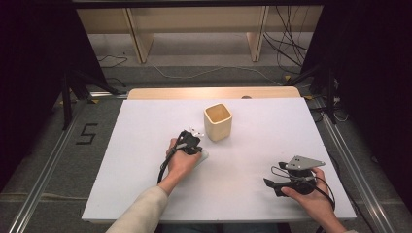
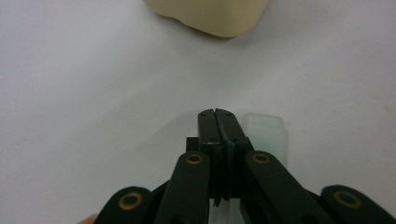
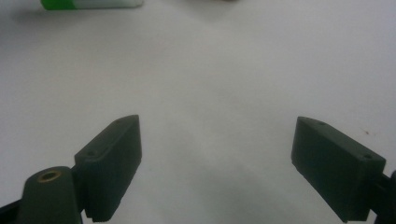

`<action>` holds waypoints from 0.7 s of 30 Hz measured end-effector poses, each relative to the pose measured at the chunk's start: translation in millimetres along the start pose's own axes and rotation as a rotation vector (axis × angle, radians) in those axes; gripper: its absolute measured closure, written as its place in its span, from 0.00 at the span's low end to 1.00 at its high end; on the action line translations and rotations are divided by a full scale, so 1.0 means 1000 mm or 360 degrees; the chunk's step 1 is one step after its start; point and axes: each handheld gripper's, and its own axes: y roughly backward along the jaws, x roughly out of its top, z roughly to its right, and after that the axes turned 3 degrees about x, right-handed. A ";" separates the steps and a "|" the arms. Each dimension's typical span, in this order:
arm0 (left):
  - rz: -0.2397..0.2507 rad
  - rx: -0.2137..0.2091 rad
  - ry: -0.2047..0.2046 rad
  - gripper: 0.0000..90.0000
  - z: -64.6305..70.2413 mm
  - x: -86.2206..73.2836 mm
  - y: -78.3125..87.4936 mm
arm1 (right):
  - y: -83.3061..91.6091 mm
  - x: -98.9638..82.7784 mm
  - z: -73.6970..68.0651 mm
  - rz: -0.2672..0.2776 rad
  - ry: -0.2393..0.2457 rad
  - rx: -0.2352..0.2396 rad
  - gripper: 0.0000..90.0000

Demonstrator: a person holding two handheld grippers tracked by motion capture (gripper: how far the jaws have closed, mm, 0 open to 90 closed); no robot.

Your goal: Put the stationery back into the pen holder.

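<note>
Left tongs (image 2: 218, 113) pressed together, empty, just beside translucent pale plastic block (image 2: 266, 133) lying on white bench (image 1: 145, 160), at 7 o'clock of cream square cup (image 1: 217, 122). Right tongs (image 3: 217, 154) spread, idle at 4 o'clock. Block not yet gripped; pickup still left.

A white table (image 1: 272, 126) with a pale wooden far edge fills the middle of the frame. Grey floor (image 1: 53, 160) surrounds it, marked "5" (image 1: 86, 133) at left. Wooden shelving (image 1: 194, 29) and loose cables (image 1: 286, 43) sit along the top; both upper corners are dark, perhaps curtained.
</note>
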 end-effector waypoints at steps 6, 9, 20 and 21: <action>-0.0017 -0.0074 -0.0083 1.00 0.007 0.000 0.002 | 0.000 0.000 0.000 0.0000 -0.0001 0.0002 0.19; -0.0037 -0.0112 -0.0161 1.00 0.014 -0.002 0.005 | 0.000 0.000 0.000 0.0001 -0.0001 0.0002 0.19; -0.0106 -0.0271 -0.0405 1.00 0.049 -0.011 0.020 | 0.000 0.000 -0.001 0.0004 -0.0004 0.0002 0.19; -0.0102 -0.0264 -0.0420 1.00 0.051 -0.013 0.022 | 0.000 0.000 -0.001 0.0004 -0.0005 0.0000 0.19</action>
